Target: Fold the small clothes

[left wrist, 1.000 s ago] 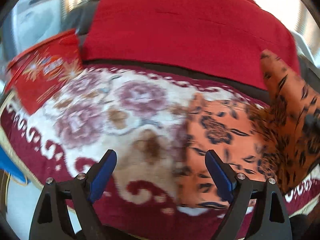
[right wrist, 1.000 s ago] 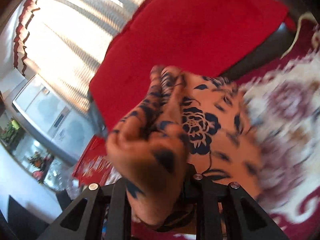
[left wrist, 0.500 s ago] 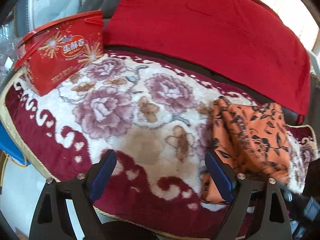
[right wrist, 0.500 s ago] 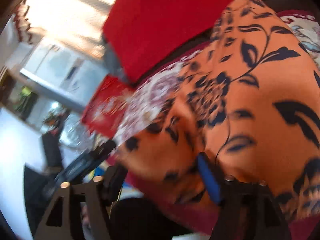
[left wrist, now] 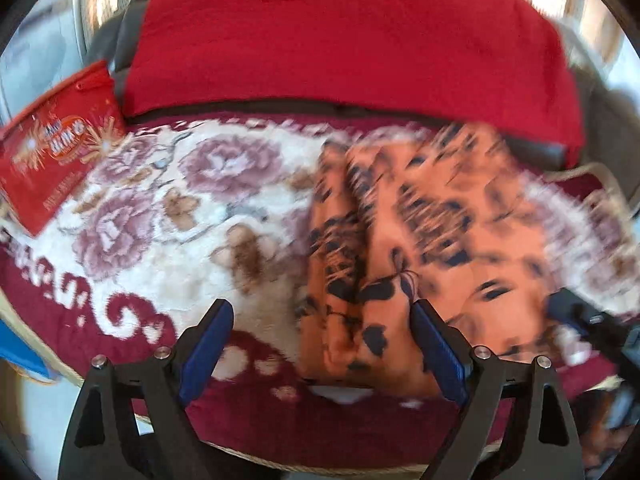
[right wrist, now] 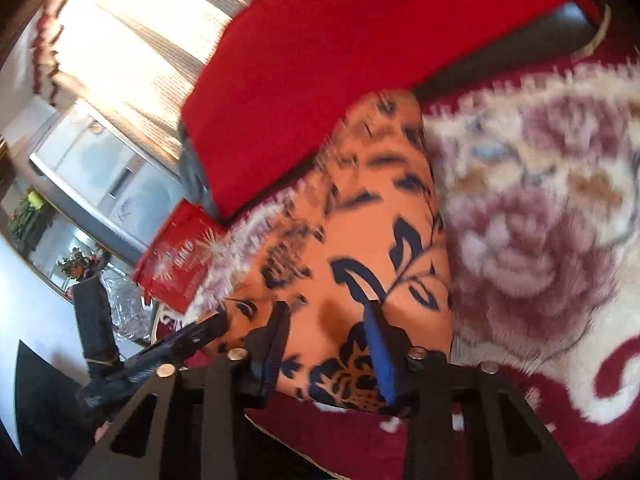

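Orange floral garment [left wrist: 400, 248] lying folded on the flowered blanket [left wrist: 192, 216], both grippers at its near edge.

The garment, orange with dark leaf and flower print, rests on the right part of the cream and maroon blanket, its far end close to the red cushion [left wrist: 344, 36]. The right gripper [right wrist: 326, 316] has its jaws partly spread after just closing in; the garment's near edge lies between them, but whether the pads press on the cloth cannot be told. The left gripper [left wrist: 322, 320] stands spread wide above the garment's left folds and the blanket, clamping nothing. A red printed box [left wrist: 56, 148] sits at the blanket's far left corner, well apart from the garment. Both views are motion-blurred.
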A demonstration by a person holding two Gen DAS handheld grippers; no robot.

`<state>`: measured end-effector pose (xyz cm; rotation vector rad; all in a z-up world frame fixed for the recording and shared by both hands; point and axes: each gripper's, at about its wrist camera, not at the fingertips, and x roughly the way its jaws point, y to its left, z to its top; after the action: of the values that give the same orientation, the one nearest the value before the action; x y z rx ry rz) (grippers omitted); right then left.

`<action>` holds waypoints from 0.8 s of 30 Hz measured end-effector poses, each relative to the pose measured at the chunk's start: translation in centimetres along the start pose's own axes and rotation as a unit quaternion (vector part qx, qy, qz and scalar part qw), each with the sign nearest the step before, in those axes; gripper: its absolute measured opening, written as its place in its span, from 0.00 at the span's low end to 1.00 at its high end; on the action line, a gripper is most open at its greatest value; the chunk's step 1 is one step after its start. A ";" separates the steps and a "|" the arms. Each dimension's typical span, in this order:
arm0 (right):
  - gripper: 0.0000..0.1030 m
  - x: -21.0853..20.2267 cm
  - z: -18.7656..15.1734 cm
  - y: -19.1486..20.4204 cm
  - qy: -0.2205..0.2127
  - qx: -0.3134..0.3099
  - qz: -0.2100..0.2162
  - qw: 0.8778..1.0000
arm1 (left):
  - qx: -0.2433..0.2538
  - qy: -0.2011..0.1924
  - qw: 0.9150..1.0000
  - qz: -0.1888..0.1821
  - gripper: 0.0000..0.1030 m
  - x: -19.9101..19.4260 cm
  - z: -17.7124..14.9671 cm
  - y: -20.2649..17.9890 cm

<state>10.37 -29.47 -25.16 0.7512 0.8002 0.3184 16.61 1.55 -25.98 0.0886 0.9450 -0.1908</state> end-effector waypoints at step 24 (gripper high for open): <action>0.39 9.8 12.8 -1.7 0.056 0.046 -0.101 0.992 | 0.002 0.029 1.000 0.010 0.89 4.2 1.0 0.8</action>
<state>26.39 -31.70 -25.64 0.7362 0.9931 0.1438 19.96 1.63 -28.78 0.1069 1.0022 -0.1721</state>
